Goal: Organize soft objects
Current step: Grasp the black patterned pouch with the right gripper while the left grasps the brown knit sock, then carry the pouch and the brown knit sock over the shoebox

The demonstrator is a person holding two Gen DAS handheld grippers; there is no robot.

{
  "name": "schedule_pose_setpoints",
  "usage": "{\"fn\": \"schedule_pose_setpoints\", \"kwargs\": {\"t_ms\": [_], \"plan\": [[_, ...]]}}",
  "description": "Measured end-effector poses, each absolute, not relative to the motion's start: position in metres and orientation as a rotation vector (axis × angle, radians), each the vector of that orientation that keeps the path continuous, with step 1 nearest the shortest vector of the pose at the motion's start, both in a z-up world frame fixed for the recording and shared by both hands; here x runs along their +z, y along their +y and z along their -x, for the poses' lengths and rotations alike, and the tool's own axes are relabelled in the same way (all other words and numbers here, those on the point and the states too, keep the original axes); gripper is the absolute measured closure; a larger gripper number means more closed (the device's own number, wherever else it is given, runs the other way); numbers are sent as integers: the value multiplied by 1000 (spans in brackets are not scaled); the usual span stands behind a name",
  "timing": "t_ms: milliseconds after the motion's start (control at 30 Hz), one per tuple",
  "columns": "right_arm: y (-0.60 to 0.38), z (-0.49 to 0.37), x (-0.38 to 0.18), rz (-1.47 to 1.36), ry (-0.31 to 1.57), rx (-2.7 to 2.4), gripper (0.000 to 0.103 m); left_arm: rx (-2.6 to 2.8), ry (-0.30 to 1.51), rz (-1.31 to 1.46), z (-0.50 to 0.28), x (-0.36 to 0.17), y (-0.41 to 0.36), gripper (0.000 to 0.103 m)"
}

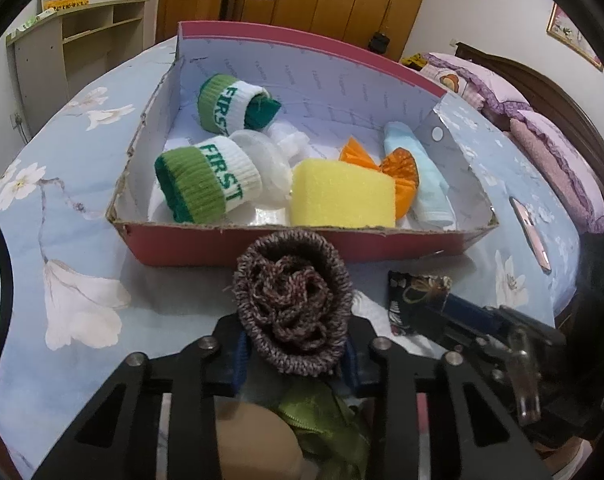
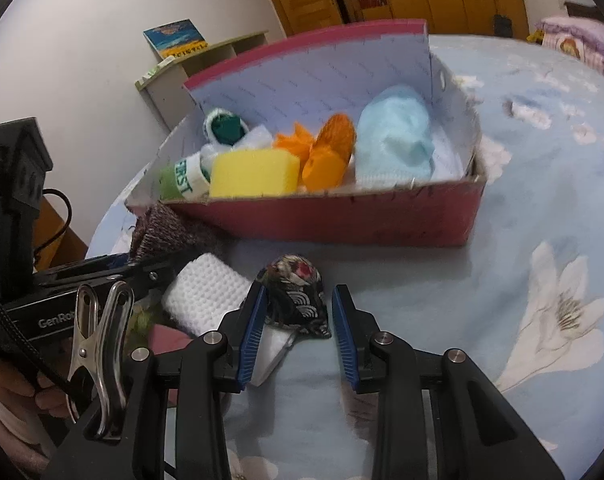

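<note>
A red box (image 1: 342, 246) on the blue floral bedspread holds two green-and-white "FIRST" socks (image 1: 205, 184), a yellow sponge (image 1: 342, 200), an orange paper bundle (image 1: 400, 172) and a light blue cloth (image 1: 422, 176). My left gripper (image 1: 293, 344) is shut on a rolled brown knit sock (image 1: 293, 300) just in front of the box's near wall. My right gripper (image 2: 297, 320) is open around a black patterned pouch (image 2: 297, 296) lying on the bed; the same pouch also shows in the left wrist view (image 1: 414, 296). The red box also shows in the right wrist view (image 2: 342, 220).
A white knitted pad (image 2: 205, 292) lies left of the pouch. Green fabric (image 1: 322, 420) and a tan object (image 1: 253, 440) sit under my left gripper. A phone (image 1: 530, 232) lies on the bed right of the box. Pink pillows (image 1: 542, 140) lie far right.
</note>
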State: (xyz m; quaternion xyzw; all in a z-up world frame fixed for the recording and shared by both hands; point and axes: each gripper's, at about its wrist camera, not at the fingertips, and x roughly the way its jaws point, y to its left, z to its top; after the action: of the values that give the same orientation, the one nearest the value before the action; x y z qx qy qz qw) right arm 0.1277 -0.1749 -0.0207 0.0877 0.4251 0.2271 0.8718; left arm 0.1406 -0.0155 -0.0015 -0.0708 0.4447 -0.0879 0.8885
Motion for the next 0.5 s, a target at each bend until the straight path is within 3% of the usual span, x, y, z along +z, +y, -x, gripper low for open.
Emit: {"fn": "schedule_pose_setpoints", "kwargs": {"t_ms": [500], "plan": [[-173, -102, -2, -143, 831, 437, 73, -203, 858, 201, -108, 24, 6, 74]]}}
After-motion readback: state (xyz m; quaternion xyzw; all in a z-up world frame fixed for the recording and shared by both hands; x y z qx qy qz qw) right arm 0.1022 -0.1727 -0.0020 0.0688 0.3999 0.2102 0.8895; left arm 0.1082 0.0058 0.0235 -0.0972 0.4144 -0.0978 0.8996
